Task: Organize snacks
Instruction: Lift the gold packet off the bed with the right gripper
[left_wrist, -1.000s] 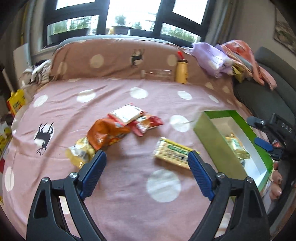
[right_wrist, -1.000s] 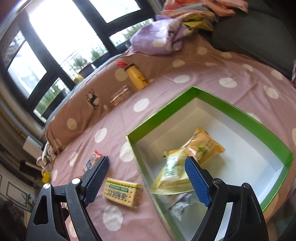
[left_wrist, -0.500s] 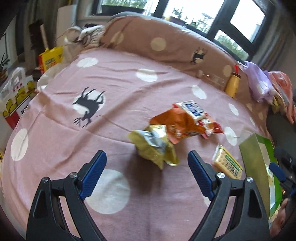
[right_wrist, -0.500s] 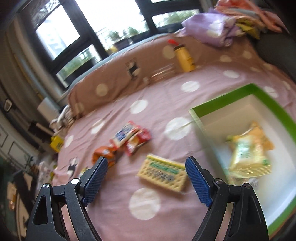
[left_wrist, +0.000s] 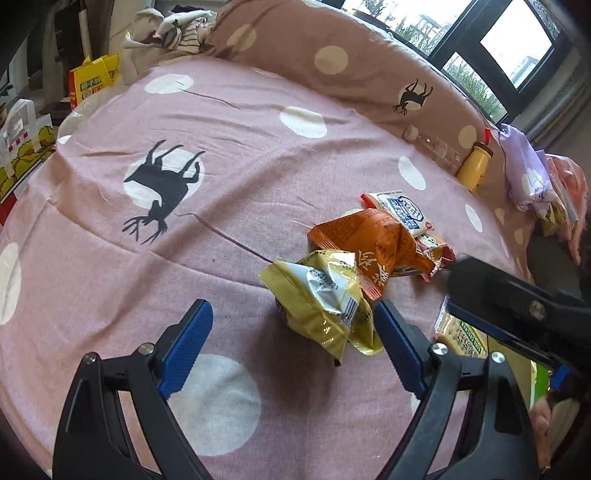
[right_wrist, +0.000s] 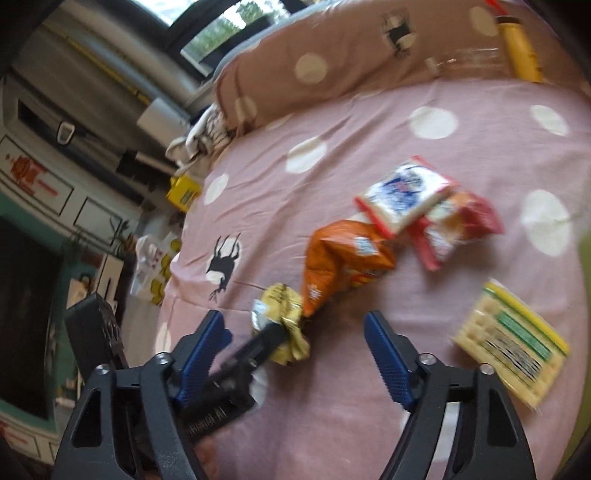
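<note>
Left wrist view: the left hand-held gripper (left_wrist: 291, 334) hangs spread wide, the crumpled yellow snack bag (left_wrist: 325, 302) lying on the bed (left_wrist: 221, 147) between its pads, ungripped. Right hand-held gripper (right_wrist: 295, 341), jaws just been closing, stands released with nothing grasped, near the orange bag (right_wrist: 343, 262).

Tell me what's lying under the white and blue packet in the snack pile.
The white and blue packet overlaps the orange bag's top edge and a red and white packet. Whatever sits beneath that overlap is covered.
</note>
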